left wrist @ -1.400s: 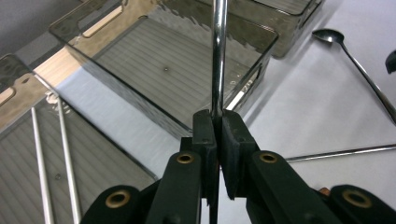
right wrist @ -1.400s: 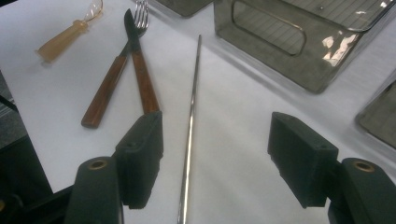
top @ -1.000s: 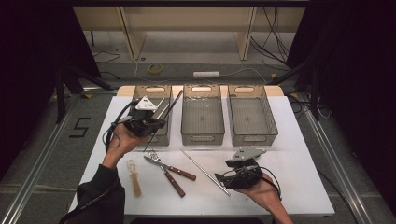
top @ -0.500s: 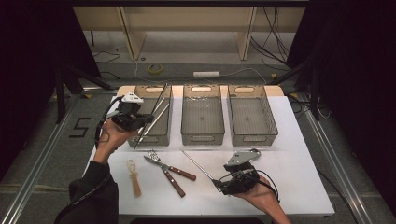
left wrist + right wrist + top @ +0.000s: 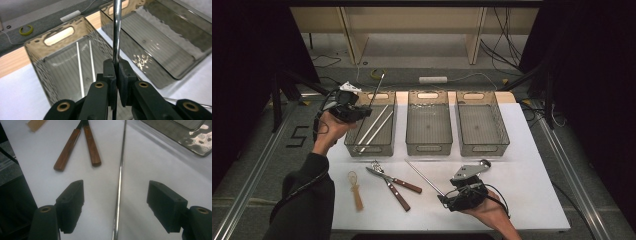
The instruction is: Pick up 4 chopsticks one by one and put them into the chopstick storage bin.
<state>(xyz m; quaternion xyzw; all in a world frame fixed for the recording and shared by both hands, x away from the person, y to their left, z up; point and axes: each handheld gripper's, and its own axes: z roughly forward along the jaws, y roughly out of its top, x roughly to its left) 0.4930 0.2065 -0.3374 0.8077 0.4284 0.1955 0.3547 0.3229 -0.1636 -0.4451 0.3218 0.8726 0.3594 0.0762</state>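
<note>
My left gripper [image 5: 365, 111] is shut on a thin metal rod [image 5: 378, 89] and holds it above the left bin's [image 5: 353, 141] far left corner. In the left gripper view the rod [image 5: 116, 30] runs up from the closed jaws, over that bin [image 5: 37, 65]. Two more rods [image 5: 374, 125] lie inside the bin. My right gripper [image 5: 444, 199] is open near the table's front. A rod [image 5: 120, 177] lies on the white table between its fingers [image 5: 71, 202], untouched. That rod [image 5: 424, 177] slants away towards the bins.
Three grey bins stand in a row: left, middle [image 5: 428, 146], right [image 5: 484, 146]. A wood-handled tool [image 5: 393, 183] and a small wooden spatula [image 5: 356, 191] lie on the white table [image 5: 522, 190] at the front left. The wooden handles [image 5: 77, 147] lie beyond the right gripper.
The left gripper has carried its rod left and farther back, to the left bin's far corner. The right gripper has shifted slightly left and nearer, and now straddles the lying rod's near end.
</note>
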